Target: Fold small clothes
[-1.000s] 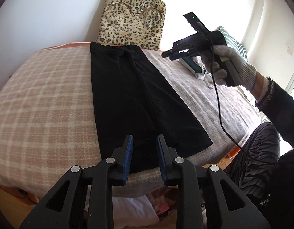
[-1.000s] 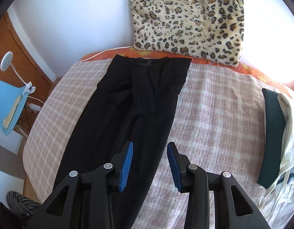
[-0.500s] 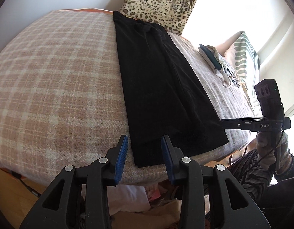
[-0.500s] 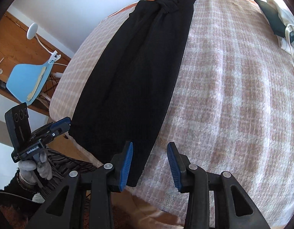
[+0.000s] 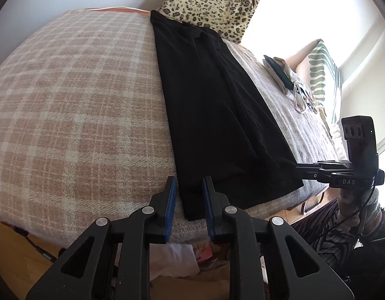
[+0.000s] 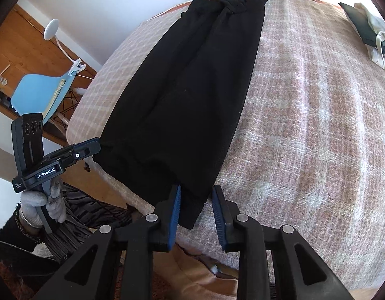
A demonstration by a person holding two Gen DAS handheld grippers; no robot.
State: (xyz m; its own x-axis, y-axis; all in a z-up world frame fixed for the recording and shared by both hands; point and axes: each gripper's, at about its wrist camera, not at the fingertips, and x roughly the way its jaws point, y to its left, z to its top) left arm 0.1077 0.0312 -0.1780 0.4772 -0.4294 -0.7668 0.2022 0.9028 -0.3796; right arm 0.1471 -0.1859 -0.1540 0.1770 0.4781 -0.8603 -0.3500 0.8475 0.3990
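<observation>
A pair of black trousers (image 5: 217, 105) lies flat and lengthwise on the checked bed cover (image 5: 75, 95), waistband far, hem near; it also shows in the right wrist view (image 6: 192, 95). My left gripper (image 5: 188, 193) is open, its jaws straddling the hem's left corner. My right gripper (image 6: 196, 201) is open, its jaws straddling the hem's right corner. Each gripper shows in the other's view, the right one (image 5: 298, 168) and the left one (image 6: 97, 146), both at the hem's edges. Neither is closed on the cloth.
A leopard-print bag (image 5: 212, 2) leans on the wall behind the waistband. Folded dark green and white clothes (image 5: 287, 77) lie at the bed's right side by a striped cushion (image 5: 322, 72). A blue chair (image 6: 40, 95) and white lamp (image 6: 52, 28) stand left of the bed.
Both grippers have come down and in toward the hem. The right one swung from high over the bed to the hem's right corner. The left one's jaws now stand around the left corner.
</observation>
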